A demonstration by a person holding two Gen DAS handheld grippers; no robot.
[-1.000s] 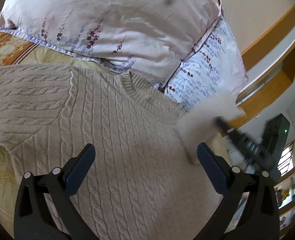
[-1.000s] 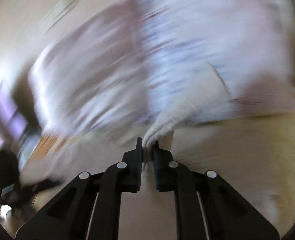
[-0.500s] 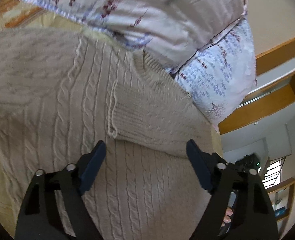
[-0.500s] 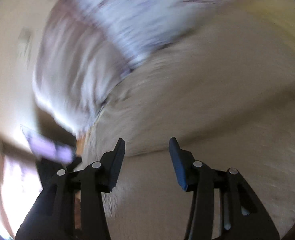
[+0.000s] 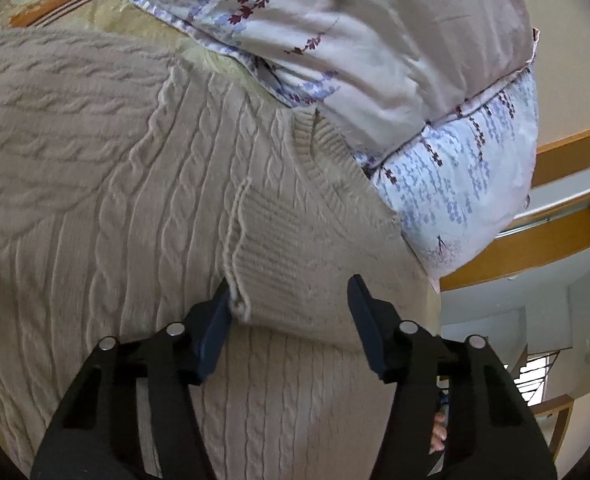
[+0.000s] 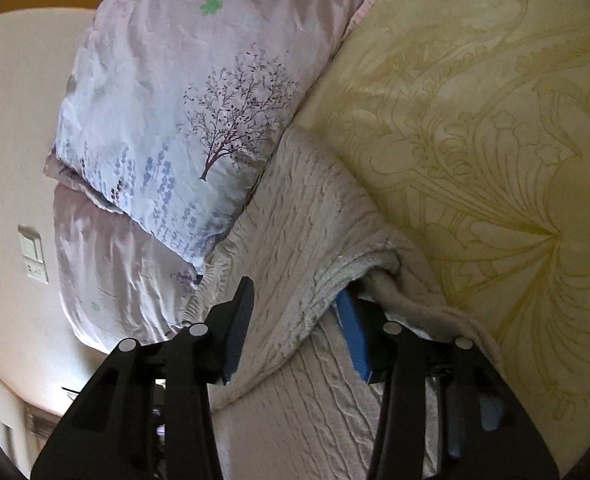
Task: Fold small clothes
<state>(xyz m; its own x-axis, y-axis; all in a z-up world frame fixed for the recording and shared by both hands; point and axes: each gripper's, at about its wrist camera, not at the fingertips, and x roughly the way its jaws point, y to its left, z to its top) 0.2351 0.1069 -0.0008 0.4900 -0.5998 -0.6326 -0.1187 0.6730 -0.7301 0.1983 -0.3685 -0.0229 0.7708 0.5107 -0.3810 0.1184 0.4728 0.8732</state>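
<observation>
On yellow bedspread [image 6: 495, 140], soft, floppy cable-knit sweater [image 5: 135, 184], sleeve cuff [image 5: 279, 248] folded in; left gripper [image 5: 289, 304] and right gripper [image 6: 295, 320] both spread, empty — likely pinch thick ribbed edges.

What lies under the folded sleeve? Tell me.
The sleeve lies on the sweater front, its cuff near the collar. The cable knit beneath it is covered; so is the bedspread below.
</observation>
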